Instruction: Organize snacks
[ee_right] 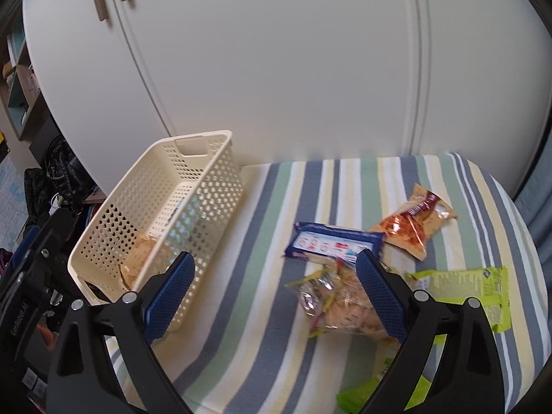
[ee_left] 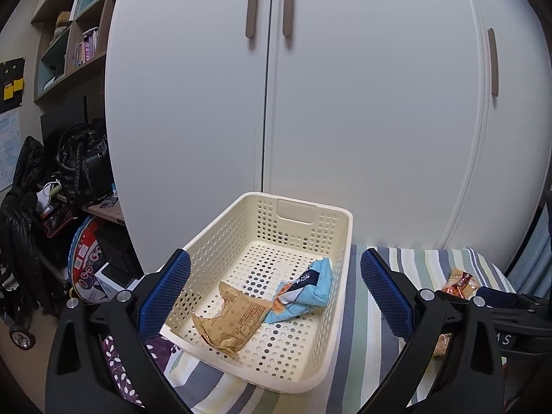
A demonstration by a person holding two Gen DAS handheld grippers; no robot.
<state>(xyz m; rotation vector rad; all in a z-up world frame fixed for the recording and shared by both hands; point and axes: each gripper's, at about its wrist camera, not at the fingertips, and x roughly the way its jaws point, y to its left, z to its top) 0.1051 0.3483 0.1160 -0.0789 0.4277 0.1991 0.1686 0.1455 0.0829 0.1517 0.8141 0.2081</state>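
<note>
A cream perforated basket [ee_left: 336, 258] [ee_right: 151, 186] sits on the striped bedspread [ee_right: 262, 310] against the white wardrobe. Inside lie a tan snack packet [ee_left: 229, 324] and a light-blue packet [ee_left: 307, 289]. My left gripper [ee_left: 274, 296] hangs open above the basket's near end, nothing between its blue pads. My right gripper [ee_right: 276, 296] is open over the bedspread right of the basket. A clear cracker bag [ee_right: 339, 305] lies by its right finger, partly hidden. Beyond it lie a dark-blue packet [ee_right: 331, 243], an orange packet [ee_right: 412, 220] [ee_left: 460, 281] and a lime-green packet [ee_right: 472, 289].
White wardrobe doors [ee_left: 345, 103] rise directly behind the basket. To the left a desk with a black backpack [ee_left: 82, 162], jackets and shelves [ee_left: 72, 34]. The bed's edge drops off at the left near a purple patterned cloth [ee_left: 117, 365]. More green wrapping [ee_right: 362, 393] lies under the right gripper.
</note>
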